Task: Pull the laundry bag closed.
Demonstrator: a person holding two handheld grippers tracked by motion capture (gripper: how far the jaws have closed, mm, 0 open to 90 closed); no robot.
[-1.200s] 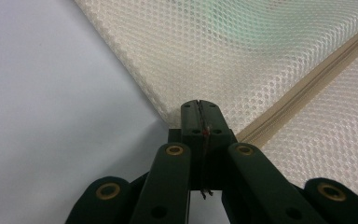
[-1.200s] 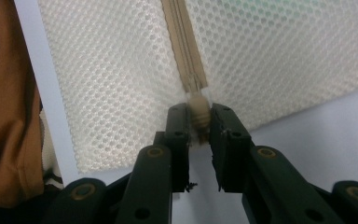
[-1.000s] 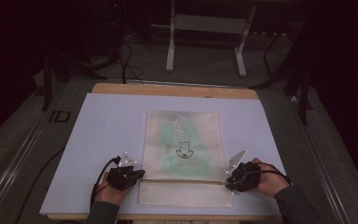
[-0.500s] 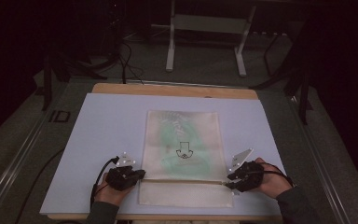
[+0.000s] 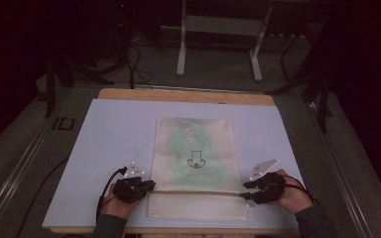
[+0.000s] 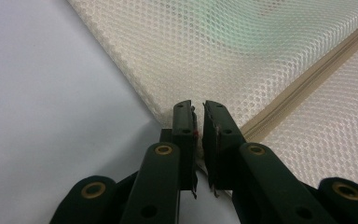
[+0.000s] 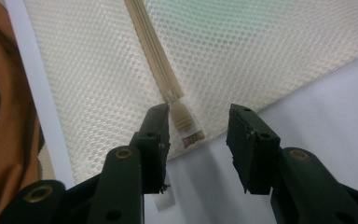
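Observation:
A cream mesh zip bag (image 5: 193, 148) lies flat in the middle of the pale mat (image 5: 109, 139), with a green item bearing a black drawing (image 5: 196, 159) inside. Its zipper (image 5: 198, 192) runs across near the front end. My left gripper (image 5: 150, 184) is at the bag's left edge by the zipper; in the left gripper view it (image 6: 198, 109) is shut on the mesh edge (image 6: 223, 51). My right gripper (image 5: 243, 191) is at the zipper's right end. There it (image 7: 198, 121) stands open, the beige zipper pull (image 7: 182, 117) between its jaws, close to the left one.
The mat lies on a wooden board (image 5: 178, 94) whose far edge shows. Beyond it stand white desk legs (image 5: 181, 44) and floor cables (image 5: 134, 59). A brown surface (image 7: 0, 93) borders the mat's near edge in the right gripper view.
The right gripper has shifted slightly to the right at the zipper's end. The left gripper and the bag have stayed put.

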